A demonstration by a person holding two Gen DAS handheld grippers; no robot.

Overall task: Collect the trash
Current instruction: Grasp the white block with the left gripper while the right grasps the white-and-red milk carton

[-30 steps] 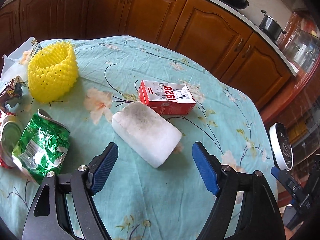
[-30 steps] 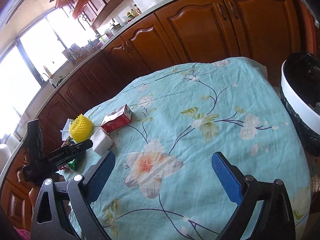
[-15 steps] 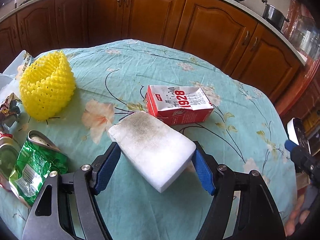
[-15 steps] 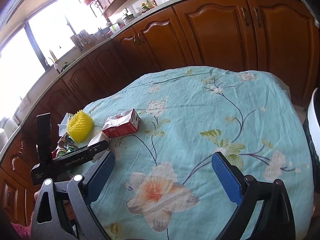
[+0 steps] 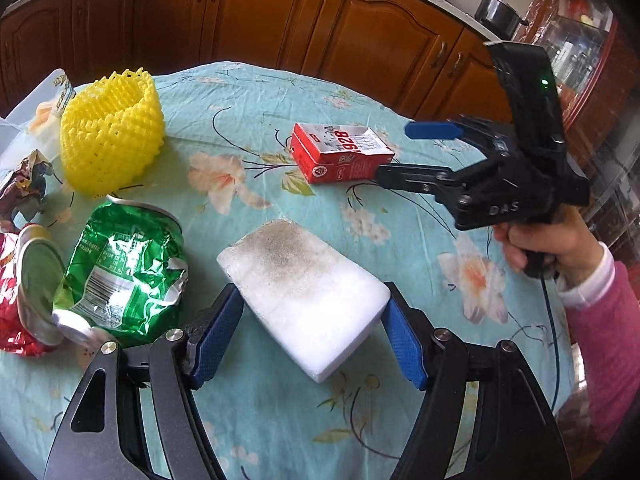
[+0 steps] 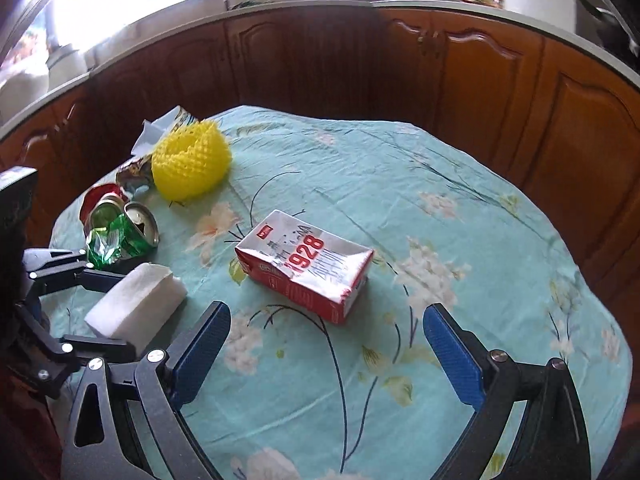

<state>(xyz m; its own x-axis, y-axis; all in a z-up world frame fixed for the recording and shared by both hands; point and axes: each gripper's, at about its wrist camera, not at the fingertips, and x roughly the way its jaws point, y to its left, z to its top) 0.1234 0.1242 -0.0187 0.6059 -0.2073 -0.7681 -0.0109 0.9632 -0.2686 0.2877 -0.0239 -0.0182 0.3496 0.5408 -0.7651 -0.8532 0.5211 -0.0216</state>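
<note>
Your left gripper [image 5: 312,336] straddles the white foam block [image 5: 308,296], lying flat on the tablecloth [image 5: 248,100] near your edge; the jaws have just been closing, and the blue pads [image 5: 218,334] sit at its two sides, seemingly touching but not visibly squeezing. Block looks light, soft, squashy, slightly grimy on top; take it across the short width near the close end, gently, or it will dent or pop out. Your right gripper [image 6: 326,354] is wide open, holding nothing, pointed at the red and white carton [image 6: 306,266] lying on its side mid-table, just ahead of the pads. Carton looks empty, light, thin-walled, already crumpled at one end; grip the long flat sides. Other trash at the left: crushed green can [image 5: 124,276], yellow foam net [image 5: 112,132], foil wrappers [image 5: 24,184]. Cloth is loose and wrinkled, so it may drag. Brown kitchen cabinets [image 6: 440,80] ring the table; bright window behind. No bin in view.
</note>
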